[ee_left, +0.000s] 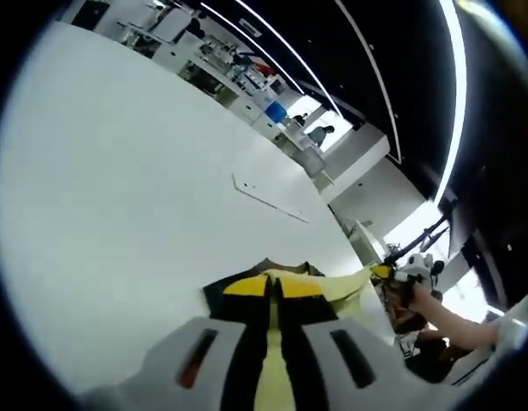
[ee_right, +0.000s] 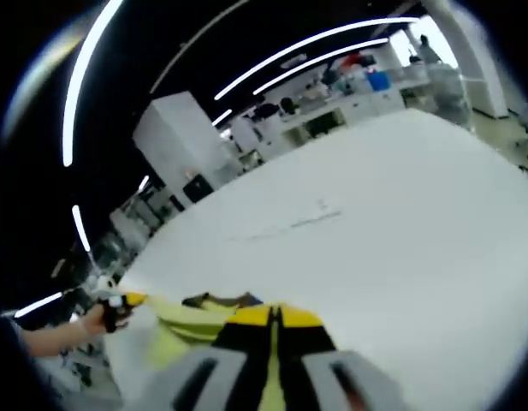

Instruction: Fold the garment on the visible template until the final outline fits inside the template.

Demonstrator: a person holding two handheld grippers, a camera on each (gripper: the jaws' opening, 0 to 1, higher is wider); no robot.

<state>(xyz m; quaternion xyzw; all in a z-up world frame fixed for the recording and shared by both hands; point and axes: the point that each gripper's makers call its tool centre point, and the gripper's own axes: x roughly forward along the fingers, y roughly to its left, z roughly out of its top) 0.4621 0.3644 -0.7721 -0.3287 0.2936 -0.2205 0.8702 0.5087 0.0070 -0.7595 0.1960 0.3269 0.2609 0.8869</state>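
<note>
A yellow and black garment (ee_left: 276,287) hangs stretched between both grippers above the white table (ee_left: 127,197). My left gripper (ee_left: 272,332) is shut on one black and yellow end of it, the cloth running between the grey jaws. The right gripper (ee_left: 399,274), held by a hand, pinches the far yellow end. In the right gripper view the same garment (ee_right: 268,318) runs between my right gripper's (ee_right: 268,364) jaws, and the left gripper (ee_right: 118,304) grips its other end at the left. Faint template lines (ee_left: 268,199) (ee_right: 298,223) mark the tabletop beyond.
A person's hand and forearm (ee_left: 456,321) reach in from the right, another hand (ee_right: 50,338) from the left. Desks, shelves and blue containers (ee_left: 276,111) stand past the table's far edge. A white cabinet (ee_right: 174,141) rises behind the table.
</note>
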